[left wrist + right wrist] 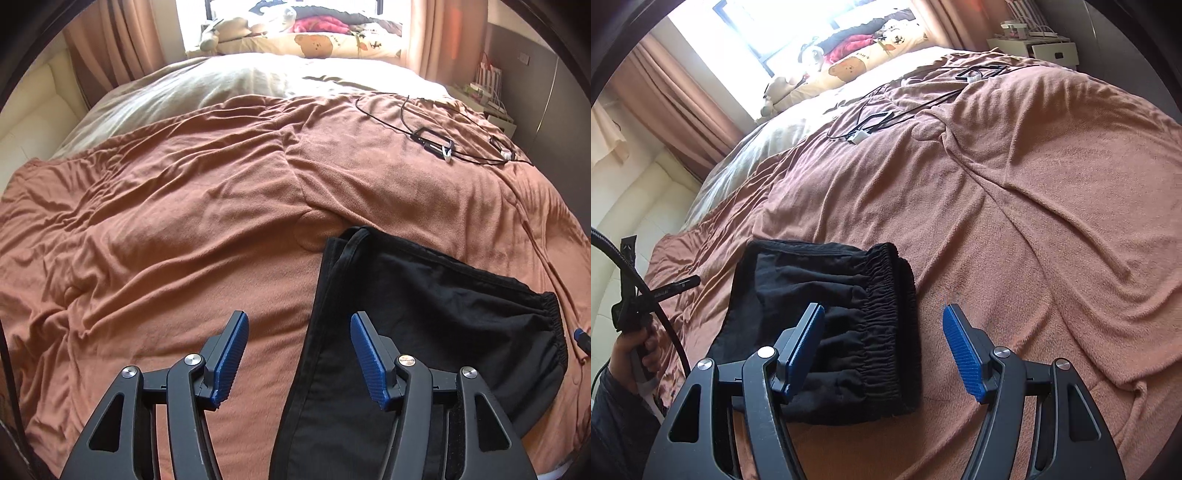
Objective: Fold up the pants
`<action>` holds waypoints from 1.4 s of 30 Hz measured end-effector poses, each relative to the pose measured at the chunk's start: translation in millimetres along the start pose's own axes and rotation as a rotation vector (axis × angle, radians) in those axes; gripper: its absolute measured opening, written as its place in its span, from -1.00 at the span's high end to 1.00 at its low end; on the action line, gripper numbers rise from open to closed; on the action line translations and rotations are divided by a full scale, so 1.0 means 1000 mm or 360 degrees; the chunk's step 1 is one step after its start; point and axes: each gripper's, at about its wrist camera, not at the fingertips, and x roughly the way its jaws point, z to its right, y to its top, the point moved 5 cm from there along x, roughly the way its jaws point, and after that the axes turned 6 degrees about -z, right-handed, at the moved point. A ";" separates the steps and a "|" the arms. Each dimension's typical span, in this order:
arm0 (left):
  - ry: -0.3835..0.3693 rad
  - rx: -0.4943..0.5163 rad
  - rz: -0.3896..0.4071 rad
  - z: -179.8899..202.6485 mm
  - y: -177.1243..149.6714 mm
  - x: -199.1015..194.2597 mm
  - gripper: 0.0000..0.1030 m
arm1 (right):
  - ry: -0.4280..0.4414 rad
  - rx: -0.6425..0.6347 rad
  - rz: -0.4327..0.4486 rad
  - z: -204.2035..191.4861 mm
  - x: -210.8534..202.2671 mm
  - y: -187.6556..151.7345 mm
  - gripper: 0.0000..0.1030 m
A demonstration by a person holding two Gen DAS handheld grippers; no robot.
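Observation:
Black pants (424,302) lie folded into a thick stack on the brown blanket (184,206), at the lower right of the left wrist view. My left gripper (299,323) hangs open above the stack's left edge, one blue pad over the blanket and the other over black cloth, with nothing pinched. In the right wrist view the pants (798,280) show their gathered elastic waistband (886,295) on the right side. My right gripper (882,312) stands open just above that waistband, its pads clear of the cloth.
Black cables and a small device (436,142) lie on the far right of the blanket. A white duvet (207,88), pillows and plush toys sit by the window. A nightstand (1049,48) stands beyond the bed. A hand (631,347) with a cable shows at left.

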 end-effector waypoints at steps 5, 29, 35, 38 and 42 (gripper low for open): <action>-0.0015 -0.0025 0.0004 -0.008 -0.022 -0.016 -0.20 | -0.0004 -0.0010 -0.0015 -0.013 -0.010 -0.010 -0.26; -0.0248 -0.0206 -0.0169 -0.015 -0.135 -0.014 -0.20 | 0.0308 0.0319 -0.0218 0.018 -0.003 -0.048 -0.26; -0.0267 -0.0199 -0.0227 -0.016 -0.140 0.005 -0.20 | 0.0403 0.0379 -0.0264 0.027 0.017 -0.046 -0.26; -0.0285 -0.0200 -0.0244 -0.015 -0.139 0.014 -0.20 | 0.0465 0.0414 -0.0274 0.032 0.028 -0.043 -0.26; -0.0312 -0.0201 -0.0268 -0.014 -0.139 0.027 -0.19 | 0.0457 0.0441 -0.0248 0.039 0.040 -0.041 -0.26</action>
